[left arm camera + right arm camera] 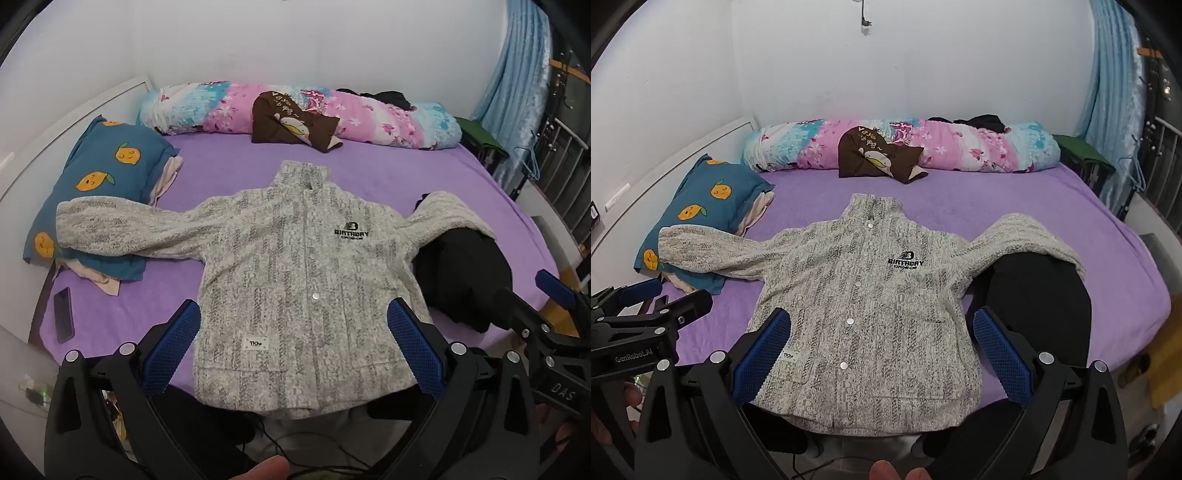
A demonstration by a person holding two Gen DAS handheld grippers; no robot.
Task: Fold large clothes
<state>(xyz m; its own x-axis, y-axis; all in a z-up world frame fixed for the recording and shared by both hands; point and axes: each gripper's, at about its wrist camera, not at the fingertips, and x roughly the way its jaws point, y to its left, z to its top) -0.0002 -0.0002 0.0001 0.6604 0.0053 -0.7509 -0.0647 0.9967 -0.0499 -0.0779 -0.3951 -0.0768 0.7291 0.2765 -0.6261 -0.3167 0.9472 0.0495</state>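
A grey-white knitted jacket [295, 280] [864, 306] with snap buttons and a black chest logo lies flat, front up, on the purple bed sheet [229, 162]; its hem hangs over the near edge. Its left sleeve rests across a blue pillow [99, 184], its right sleeve over a black garment [465, 273]. My left gripper [295, 339] hovers above the hem, jaws wide, nothing between them. My right gripper [882, 347] also hangs open over the lower front of the jacket and touches nothing. Each gripper shows at the edge of the other's view.
A rolled floral quilt [295, 110] lies along the far wall with a brown cushion [291, 125] against it. A dark phone [62, 314] lies on the sheet at the left near edge. Blue curtain [1108, 92] and metal railing [1163, 166] stand at right.
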